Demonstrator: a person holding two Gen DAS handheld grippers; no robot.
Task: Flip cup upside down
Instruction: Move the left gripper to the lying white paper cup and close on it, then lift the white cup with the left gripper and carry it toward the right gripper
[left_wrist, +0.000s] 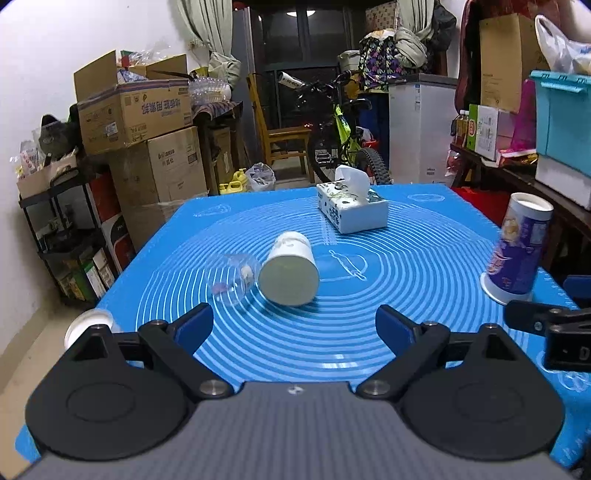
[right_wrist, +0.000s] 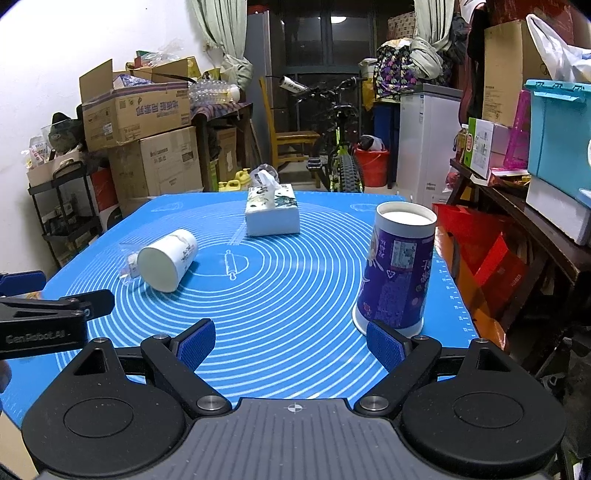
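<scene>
Both grippers hung low over the near edge of the blue mat (right_wrist: 280, 302), the left gripper (left_wrist: 294, 325) and right gripper (right_wrist: 290, 341) each spread wide and holding nothing. Out on the mat stood the tall purple cup (right_wrist: 397, 266), wide rim down and base up, apparently already flipped, just ahead of the right gripper. Well apart sat the tissue box (right_wrist: 271, 212); the white mug (right_wrist: 168, 260) lay on its side, with a clear plastic wrapper (left_wrist: 236, 277) beside it
</scene>
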